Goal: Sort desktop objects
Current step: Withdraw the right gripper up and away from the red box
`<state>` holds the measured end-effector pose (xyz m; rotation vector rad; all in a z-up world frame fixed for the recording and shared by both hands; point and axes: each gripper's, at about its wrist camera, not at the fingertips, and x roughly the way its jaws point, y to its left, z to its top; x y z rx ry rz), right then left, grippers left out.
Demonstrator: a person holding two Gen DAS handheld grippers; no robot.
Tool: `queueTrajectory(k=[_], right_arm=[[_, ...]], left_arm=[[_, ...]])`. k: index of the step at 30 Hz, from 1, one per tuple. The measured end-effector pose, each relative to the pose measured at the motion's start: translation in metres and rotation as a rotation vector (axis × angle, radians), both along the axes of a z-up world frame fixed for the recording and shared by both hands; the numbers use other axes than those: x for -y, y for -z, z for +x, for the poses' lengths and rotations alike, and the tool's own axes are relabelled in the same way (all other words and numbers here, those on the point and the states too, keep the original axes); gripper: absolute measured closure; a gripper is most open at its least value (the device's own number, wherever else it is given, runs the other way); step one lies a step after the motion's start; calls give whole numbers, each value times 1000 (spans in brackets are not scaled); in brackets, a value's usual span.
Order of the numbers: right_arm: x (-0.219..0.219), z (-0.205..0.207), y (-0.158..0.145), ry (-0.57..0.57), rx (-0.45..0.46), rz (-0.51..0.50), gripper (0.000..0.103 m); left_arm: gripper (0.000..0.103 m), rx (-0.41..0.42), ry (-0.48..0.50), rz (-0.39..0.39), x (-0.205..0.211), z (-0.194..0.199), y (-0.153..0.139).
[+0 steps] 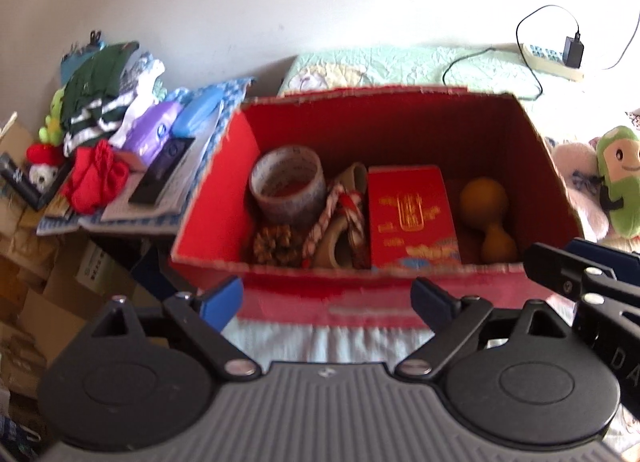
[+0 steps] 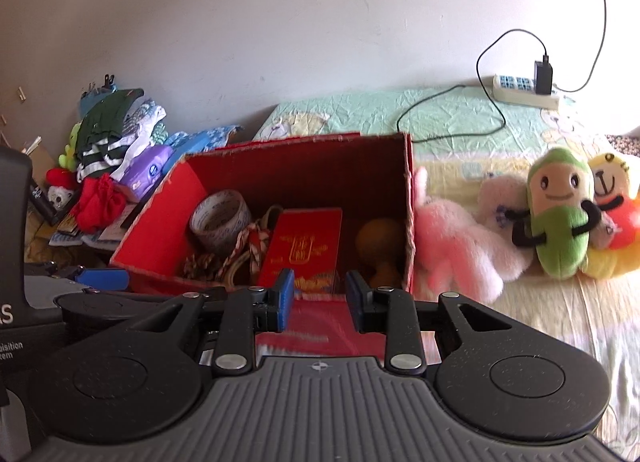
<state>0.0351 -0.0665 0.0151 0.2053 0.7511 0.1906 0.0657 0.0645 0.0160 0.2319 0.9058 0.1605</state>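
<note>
Left hand-held gripper (image 1: 327, 302): jaws spread wide, empty, poised at the near wall of the box. Right hand-held gripper (image 2: 320, 304): jaws at a narrow gap, nothing between the pads, also at the near wall.

Red cardboard box (image 1: 400, 109): open top, on the bed (image 2: 540, 342). Light, stiff-walled; probably best taken by a rim edge.

Pink plush (image 2: 452, 250): on the bed, touching the box's right wall. Soft, light, compressible; pinch the body or a limb.

Green plush (image 2: 560, 221): right of the pink one, leaning on a yellow-orange plush (image 2: 612, 229). Soft, forgiving grip anywhere across the middle.

Red packet (image 1: 412, 213): in the box, centre, leaning. Flat, stiff, likely slick; grip across a free top edge.

Tape roll (image 1: 288, 185): far-left in the box, lying with its hole up. Rigid, moderately heavy; grip through the wall of the ring.

Gourd (image 1: 486, 213): right in the box. Hard, smooth, rounded; the narrow waist looks safest.

Braided rope (image 1: 336, 217): between tape and packet. Limp; pinch a strand.

Pine cone (image 1: 276, 246): near-left corner. Light, brittle scales; gentle closure.
</note>
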Motion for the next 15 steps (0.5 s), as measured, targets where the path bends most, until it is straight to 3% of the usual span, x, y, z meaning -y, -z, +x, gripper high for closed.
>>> queueTrajectory(k=[15], right_arm=[[7,-30,31,-54,-126,-5,69]], left_arm=[[9,-158,-47,-5,2,-30,46]])
